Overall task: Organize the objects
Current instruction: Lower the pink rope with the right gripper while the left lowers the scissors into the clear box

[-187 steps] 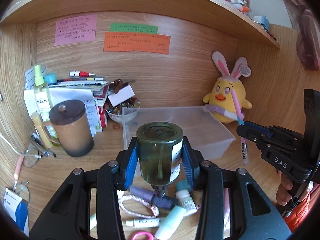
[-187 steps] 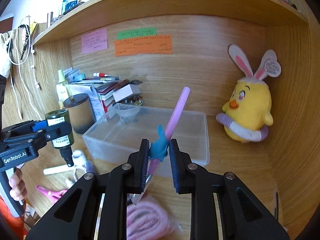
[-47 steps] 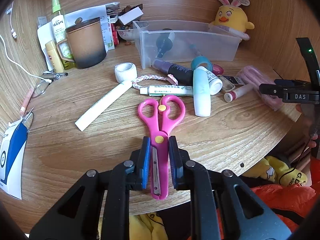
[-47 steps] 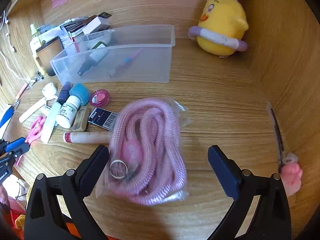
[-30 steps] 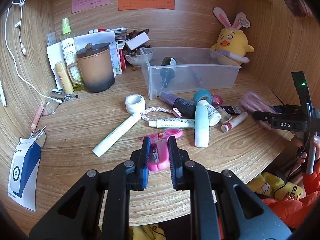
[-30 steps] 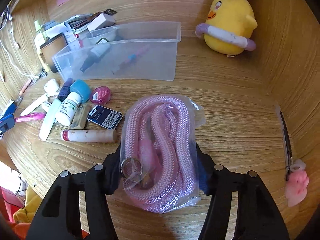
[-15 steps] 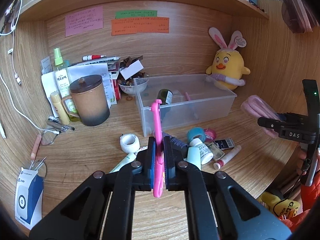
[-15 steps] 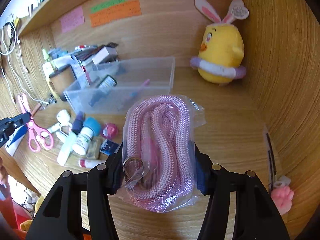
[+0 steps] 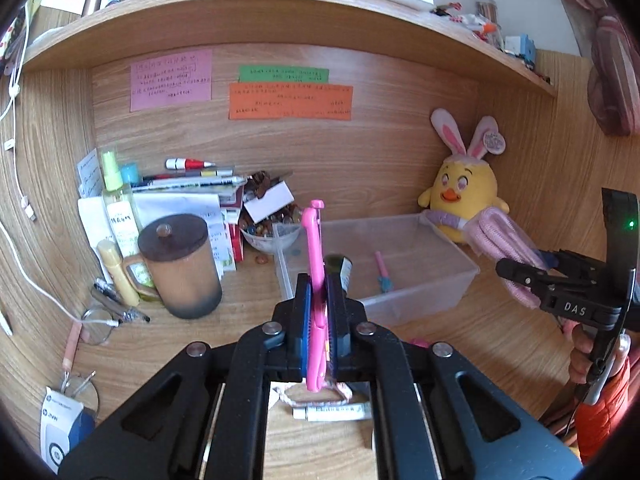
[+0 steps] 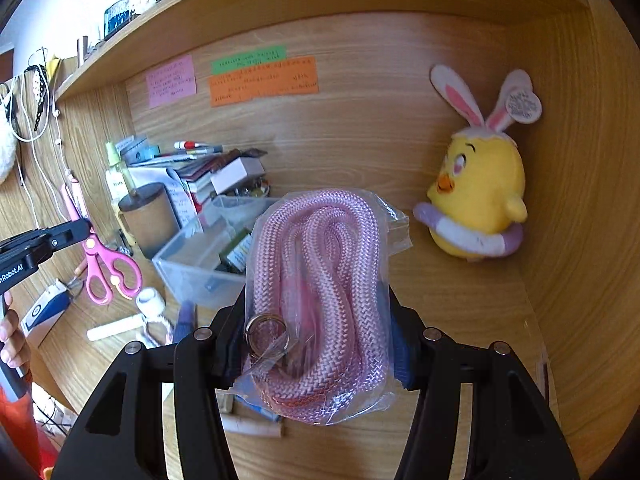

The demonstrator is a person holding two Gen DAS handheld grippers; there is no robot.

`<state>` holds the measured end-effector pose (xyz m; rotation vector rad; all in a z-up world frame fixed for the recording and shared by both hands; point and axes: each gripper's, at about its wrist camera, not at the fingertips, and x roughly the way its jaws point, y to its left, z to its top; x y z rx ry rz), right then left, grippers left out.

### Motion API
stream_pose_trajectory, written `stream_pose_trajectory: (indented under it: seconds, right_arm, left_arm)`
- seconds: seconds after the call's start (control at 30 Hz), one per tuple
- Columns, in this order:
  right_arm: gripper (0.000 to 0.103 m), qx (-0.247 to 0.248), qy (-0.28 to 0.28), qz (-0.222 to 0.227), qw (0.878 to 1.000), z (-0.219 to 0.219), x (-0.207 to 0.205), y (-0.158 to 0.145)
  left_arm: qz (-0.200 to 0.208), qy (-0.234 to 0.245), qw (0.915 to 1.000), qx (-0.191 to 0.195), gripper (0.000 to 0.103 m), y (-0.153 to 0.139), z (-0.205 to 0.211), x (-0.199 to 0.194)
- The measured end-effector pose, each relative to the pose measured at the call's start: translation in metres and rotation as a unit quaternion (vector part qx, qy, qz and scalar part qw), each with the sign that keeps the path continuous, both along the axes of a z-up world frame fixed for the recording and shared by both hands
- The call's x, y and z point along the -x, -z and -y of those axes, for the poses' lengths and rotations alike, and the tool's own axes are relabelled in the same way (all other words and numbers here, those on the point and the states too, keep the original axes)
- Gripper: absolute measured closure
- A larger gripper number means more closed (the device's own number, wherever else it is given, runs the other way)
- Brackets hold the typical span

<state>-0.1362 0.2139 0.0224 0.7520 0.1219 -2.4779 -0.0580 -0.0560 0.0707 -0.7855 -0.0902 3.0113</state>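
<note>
Both grippers, left (image 9: 319, 312) and right (image 10: 316, 344), have lifted scissors (image 9: 314, 280) and rope (image 10: 320, 300).

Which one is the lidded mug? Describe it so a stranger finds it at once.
Start at the clear plastic bin in the middle of the wooden desk and look left. The lidded mug stands there in front of the papers: tan fading to dark at the base, with a dark knobbed lid.

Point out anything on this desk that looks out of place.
Small items still lie loose on the desk in front of the clear bin: a white tube, a braided cord and a white stick.
</note>
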Motion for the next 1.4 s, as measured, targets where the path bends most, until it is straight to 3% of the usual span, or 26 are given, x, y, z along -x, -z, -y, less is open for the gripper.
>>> stream_pose_trajectory:
  seconds: [0.37, 0.8, 1.0, 1.23, 1.4]
  right_arm:
    - [0.05, -0.002, -0.018, 0.012, 1.0, 0.03, 0.055, -0.008]
    - [0.05, -0.051, -0.025, 0.047, 0.997, 0.065, 0.101, 0.022]
    - [0.05, -0.068, -0.036, 0.058, 0.995, 0.076, 0.109, 0.04]
    - [0.049, -0.084, -0.036, 0.074, 0.993, 0.081, 0.114, 0.053]
    - [0.047, -0.091, -0.03, 0.084, 0.992, 0.079, 0.117, 0.052]
  left_arm:
    - [-0.001, -0.019, 0.9998, 0.005, 0.097, -0.014, 0.003, 0.051]
    - [0.045, -0.04, 0.9976, 0.033, 0.097, 0.022, -0.003, 0.113]
    - [0.057, -0.049, 0.9942, 0.076, 0.097, 0.042, -0.016, 0.125]
    - [0.072, -0.029, 0.9937, 0.08, 0.097, 0.053, -0.029, 0.133]
    - [0.076, -0.007, 0.9945, 0.072, 0.085, 0.052, -0.038, 0.129]
